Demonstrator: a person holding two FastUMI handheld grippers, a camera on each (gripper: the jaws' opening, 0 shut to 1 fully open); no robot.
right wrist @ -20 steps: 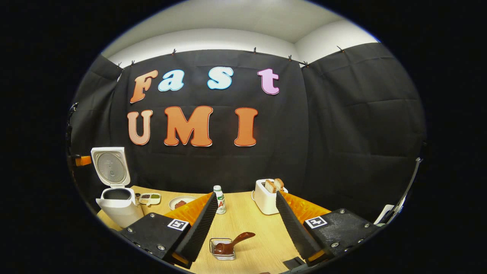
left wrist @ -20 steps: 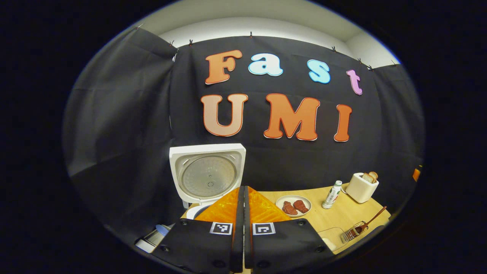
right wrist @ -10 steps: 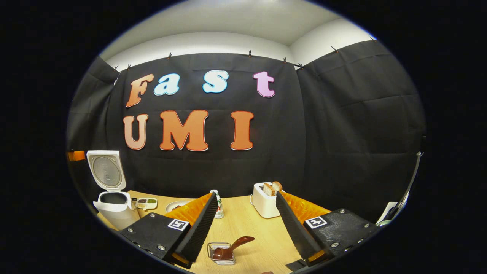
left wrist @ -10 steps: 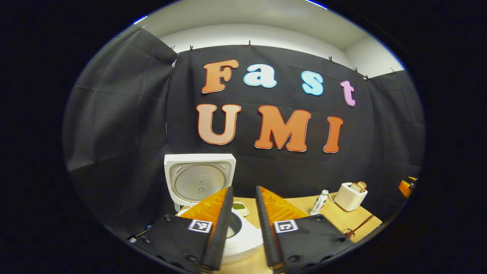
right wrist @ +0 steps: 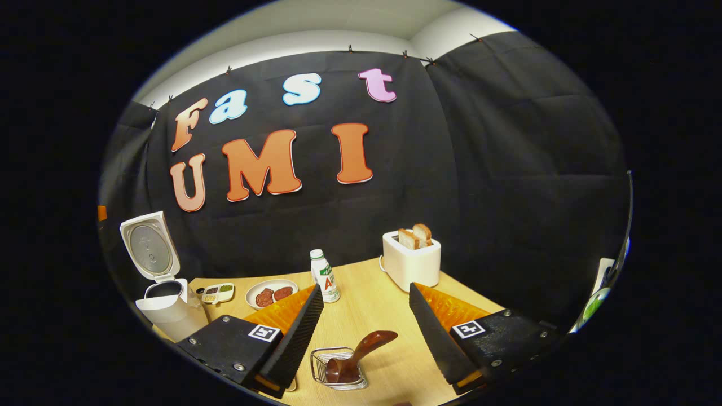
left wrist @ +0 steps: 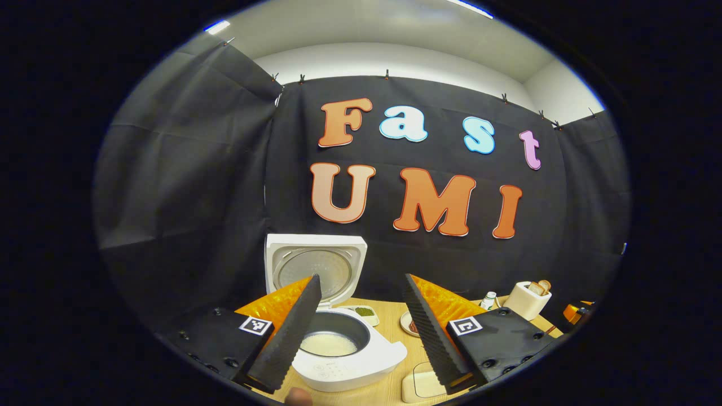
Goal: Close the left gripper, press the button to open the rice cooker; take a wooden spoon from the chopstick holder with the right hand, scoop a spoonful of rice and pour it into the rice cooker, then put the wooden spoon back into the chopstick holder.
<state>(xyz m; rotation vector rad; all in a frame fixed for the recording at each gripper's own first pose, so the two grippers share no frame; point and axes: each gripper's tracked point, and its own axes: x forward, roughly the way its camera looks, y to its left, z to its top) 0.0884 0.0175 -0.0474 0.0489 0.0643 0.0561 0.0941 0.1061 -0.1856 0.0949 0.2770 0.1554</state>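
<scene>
In the left gripper view the left tool (left wrist: 361, 327) hangs with its two fingers spread wide and nothing between them, above and in front of the rice cooker (left wrist: 344, 352). The cooker stands on the wooden surface (left wrist: 395, 383) with its lid (left wrist: 316, 268) swung up and standing upright behind the pot, and a pale layer of rice (left wrist: 328, 344) lies in the bottom of the inner pot. Just beside the cooker's right side lies a small pale block (left wrist: 420, 386), and behind the cooker sit a small tray of seasonings (left wrist: 364, 312) and the edge of a plate (left wrist: 407, 324). Farther right, against the black wall, stand a small bottle (left wrist: 488, 299) and a toaster (left wrist: 527, 298) with bread in its slots. In the right gripper view the right tool (right wrist: 366, 330) is also wide open and holds nothing; it hovers just above the wire chopstick holder (right wrist: 338, 369), which sits on the surface (right wrist: 372, 307) between the two fingers. The wooden spoon (right wrist: 358, 354) rests in that holder, bowl down inside the wire and handle slanting up toward the right. In this view the rice cooker (right wrist: 163, 304) stands far off at the left with its lid (right wrist: 148, 248) up, and the seasoning tray (right wrist: 218, 292), a plate with two dark pieces of food (right wrist: 272, 293), a bottle (right wrist: 324, 276) and the toaster (right wrist: 412, 260) stand in a row behind the holder, well apart from it.
</scene>
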